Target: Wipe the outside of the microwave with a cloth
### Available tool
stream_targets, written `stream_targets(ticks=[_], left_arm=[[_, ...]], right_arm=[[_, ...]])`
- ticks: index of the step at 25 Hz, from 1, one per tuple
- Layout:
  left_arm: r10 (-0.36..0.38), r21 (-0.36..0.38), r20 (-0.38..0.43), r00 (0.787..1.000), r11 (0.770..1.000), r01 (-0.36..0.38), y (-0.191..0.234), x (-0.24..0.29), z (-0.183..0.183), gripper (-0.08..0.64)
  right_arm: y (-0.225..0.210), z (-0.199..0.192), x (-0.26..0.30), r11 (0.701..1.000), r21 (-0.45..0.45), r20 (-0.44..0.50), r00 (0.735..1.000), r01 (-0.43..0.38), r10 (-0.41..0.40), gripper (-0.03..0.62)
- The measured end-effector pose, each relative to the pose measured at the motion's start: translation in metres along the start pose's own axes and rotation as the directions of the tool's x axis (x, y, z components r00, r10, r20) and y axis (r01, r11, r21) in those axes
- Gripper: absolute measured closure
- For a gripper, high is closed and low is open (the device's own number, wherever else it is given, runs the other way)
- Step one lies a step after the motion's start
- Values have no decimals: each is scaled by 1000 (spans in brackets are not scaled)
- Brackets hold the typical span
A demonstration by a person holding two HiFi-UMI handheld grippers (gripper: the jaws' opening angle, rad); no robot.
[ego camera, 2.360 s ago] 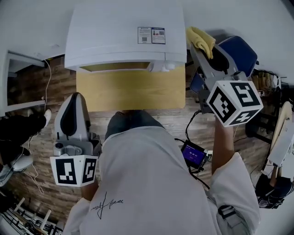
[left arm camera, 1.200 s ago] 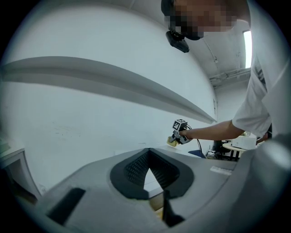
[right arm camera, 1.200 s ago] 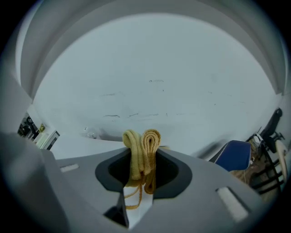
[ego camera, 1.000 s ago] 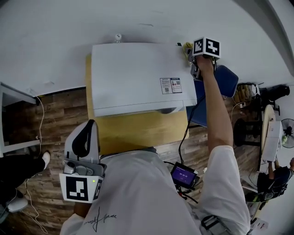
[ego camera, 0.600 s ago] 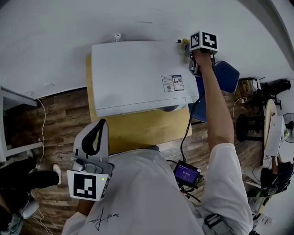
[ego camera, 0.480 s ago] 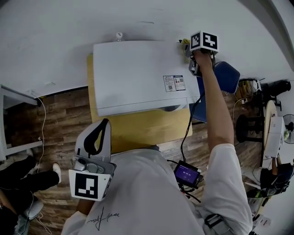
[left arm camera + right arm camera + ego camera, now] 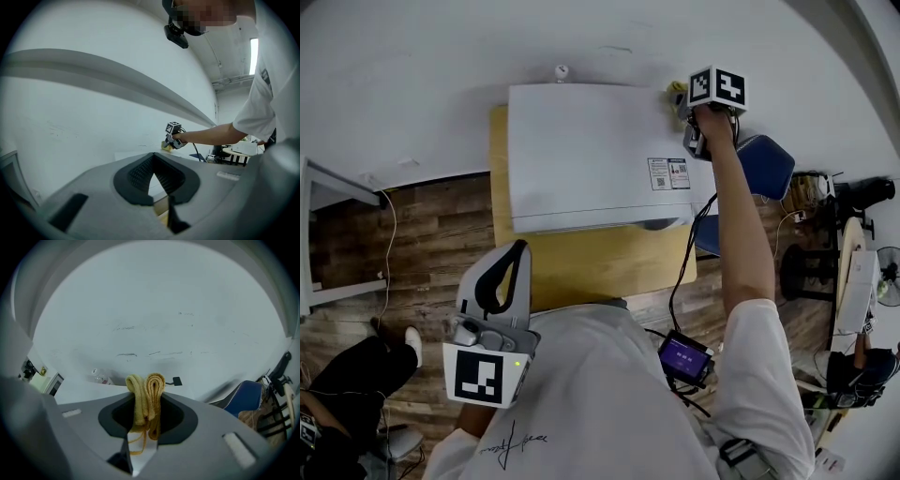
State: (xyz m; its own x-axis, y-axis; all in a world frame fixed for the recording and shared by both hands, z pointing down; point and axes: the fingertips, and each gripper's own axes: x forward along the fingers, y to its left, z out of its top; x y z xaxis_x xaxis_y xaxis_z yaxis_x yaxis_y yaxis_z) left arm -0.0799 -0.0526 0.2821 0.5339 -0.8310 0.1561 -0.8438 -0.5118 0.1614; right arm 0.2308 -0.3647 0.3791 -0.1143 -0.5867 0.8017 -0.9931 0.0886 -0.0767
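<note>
At 7 o'clock you are holding the left gripper (image 7: 514, 251) idle, jaws pressed together on nothing. At 1 o'clock your right gripper (image 7: 682, 101) is pinching the cloth (image 7: 146, 394) at the microwave's (image 7: 591, 155) far right corner. I'd be pressing evenly while sweeping along the top.

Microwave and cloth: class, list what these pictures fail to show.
Front and door of the microwave: head view looks from above, so only the top shows.
Print on the label: head view, too small.
Whether the cloth touches the microwave: head view, the right gripper covers it.
</note>
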Motion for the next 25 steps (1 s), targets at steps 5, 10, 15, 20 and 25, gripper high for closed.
stream_targets(ticks=[5, 10, 15, 20, 25], left_arm=[[5, -12, 18, 1000, 1000, -5, 2, -4, 1, 566], [12, -18, 15, 1000, 1000, -12, 4, -8, 0, 566], [14, -21, 22, 1000, 1000, -14, 6, -9, 0, 566], [3, 4, 28, 1000, 1000, -3, 6, -9, 1, 566], [13, -35, 33, 999, 999, -12, 5, -7, 2, 566]], right_arm=[[27, -1, 3, 999, -5, -2, 999, -47, 47, 479], [52, -2, 5, 997, -34, -1, 997, -73, 73, 479], [78, -3, 6, 992, -57, -3, 994, -113, 113, 479], [104, -3, 8, 985, -70, -2, 987, -160, 160, 479], [128, -5, 9, 978, -95, 1, 983, -184, 185, 479]])
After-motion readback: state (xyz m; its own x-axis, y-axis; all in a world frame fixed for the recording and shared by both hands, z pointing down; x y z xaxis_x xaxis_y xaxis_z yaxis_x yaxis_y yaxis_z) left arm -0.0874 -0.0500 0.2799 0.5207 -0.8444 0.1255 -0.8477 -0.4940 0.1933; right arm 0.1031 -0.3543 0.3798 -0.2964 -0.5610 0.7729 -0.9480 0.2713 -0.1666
